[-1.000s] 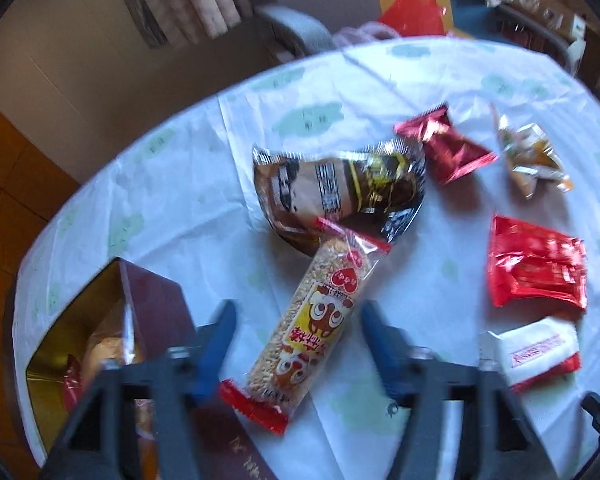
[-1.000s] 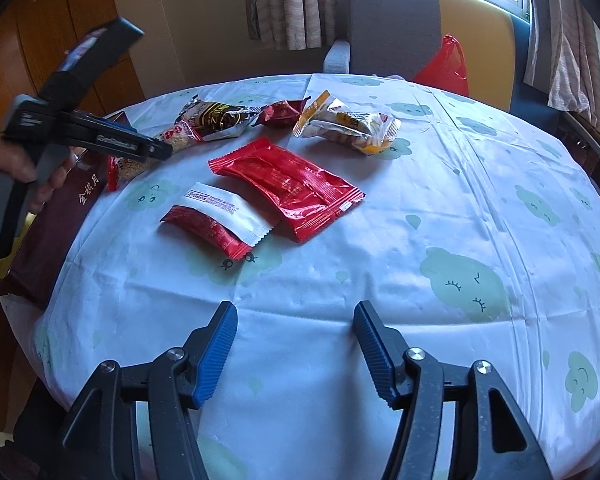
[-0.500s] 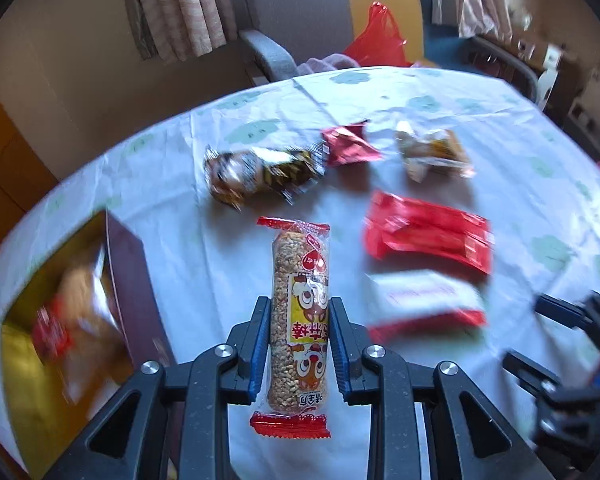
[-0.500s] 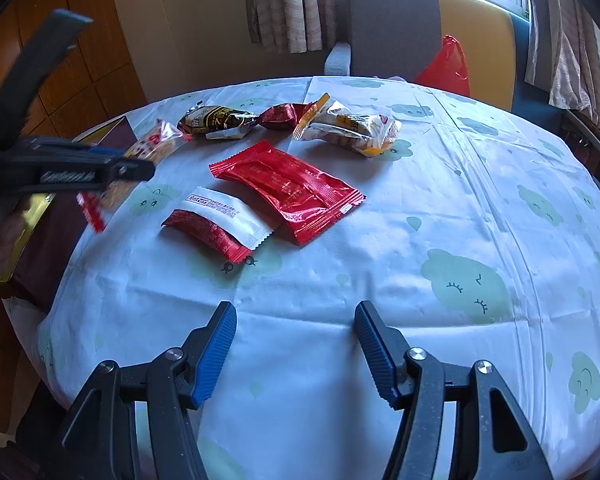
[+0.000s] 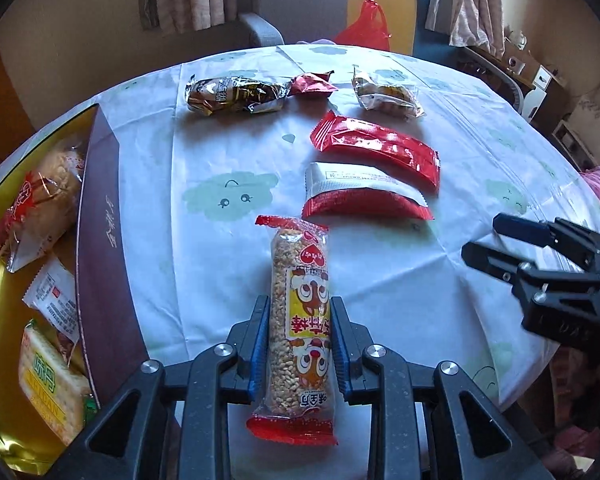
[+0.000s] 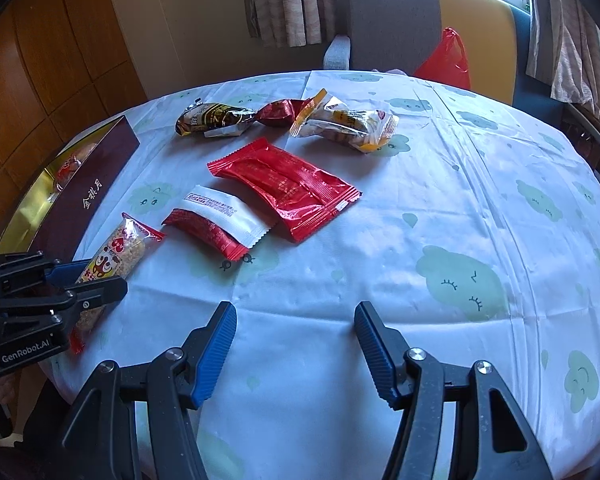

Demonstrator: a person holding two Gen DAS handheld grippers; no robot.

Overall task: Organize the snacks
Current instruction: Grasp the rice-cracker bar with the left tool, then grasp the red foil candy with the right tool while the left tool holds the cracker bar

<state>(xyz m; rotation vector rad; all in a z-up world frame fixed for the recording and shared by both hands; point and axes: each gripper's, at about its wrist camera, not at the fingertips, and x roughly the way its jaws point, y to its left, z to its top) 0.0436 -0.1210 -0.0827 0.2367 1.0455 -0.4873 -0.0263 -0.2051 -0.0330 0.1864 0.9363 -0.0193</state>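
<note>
My left gripper point(image 5: 299, 304) is shut on a long grain bar point(image 5: 300, 280) in a clear wrapper with red ends and a cartoon label. Its blue pads press both sides of the bar's lower half, and the bar hangs above the tablecloth. In the right wrist view the left gripper point(image 6: 96, 276) and the bar point(image 6: 120, 246) are at the left, beside the maroon box point(image 6: 92, 196). The box point(image 5: 100, 240) has a gold lining and holds several wrapped snacks point(image 5: 40, 200). My right gripper point(image 6: 295, 312) stands open over bare cloth near the front edge, also visible as the right gripper point(image 5: 482, 236).
On the round table point(image 6: 420, 200) lie a red packet point(image 6: 284, 184), a white-and-red packet point(image 6: 220, 220), a dark gold-printed packet point(image 6: 216, 118), a small red candy point(image 6: 280, 112) and a clear yellow packet point(image 6: 348, 120). A chair point(image 6: 388, 20) with a red bag point(image 6: 446, 60) stands behind.
My left gripper closed on the grain bar, lifted it off the dark packet and carried it toward the table's near edge beside the box. The right gripper stayed still.
</note>
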